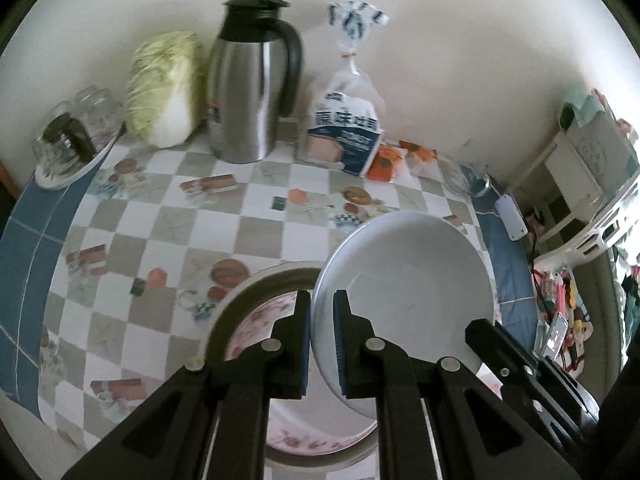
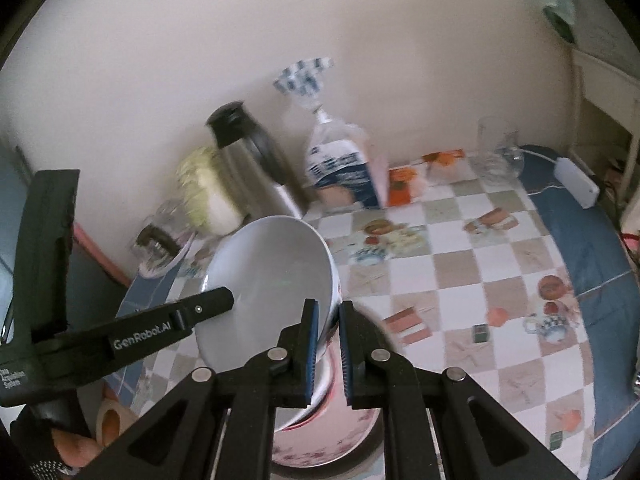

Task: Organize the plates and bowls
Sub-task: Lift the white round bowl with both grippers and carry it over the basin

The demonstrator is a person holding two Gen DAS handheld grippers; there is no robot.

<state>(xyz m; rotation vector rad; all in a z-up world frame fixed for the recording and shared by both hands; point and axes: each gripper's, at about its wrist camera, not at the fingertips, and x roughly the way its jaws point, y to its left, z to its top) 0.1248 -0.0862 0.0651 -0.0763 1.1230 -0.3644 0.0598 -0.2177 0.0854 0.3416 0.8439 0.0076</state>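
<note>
A white bowl [image 1: 404, 300] is held tilted above a flowered plate [image 1: 264, 320] with a dark rim on the checkered table. My left gripper [image 1: 322, 344] is shut on the bowl's left rim. My right gripper [image 2: 329, 352] is shut on the bowl's [image 2: 272, 296] right rim, seen in the right wrist view over the same plate [image 2: 340, 440]. The left gripper's body [image 2: 120, 332] shows at the left of that view, and the right gripper's body [image 1: 520, 364] shows at the right of the left wrist view.
Along the wall stand a steel thermos jug [image 1: 252, 80], a cabbage [image 1: 164, 88], a bread bag [image 1: 348, 120], orange packets [image 1: 384, 164] and upturned glasses on a dish [image 1: 68, 140]. A glass [image 2: 496, 148] and a white adapter [image 2: 576, 180] lie at the far right table edge.
</note>
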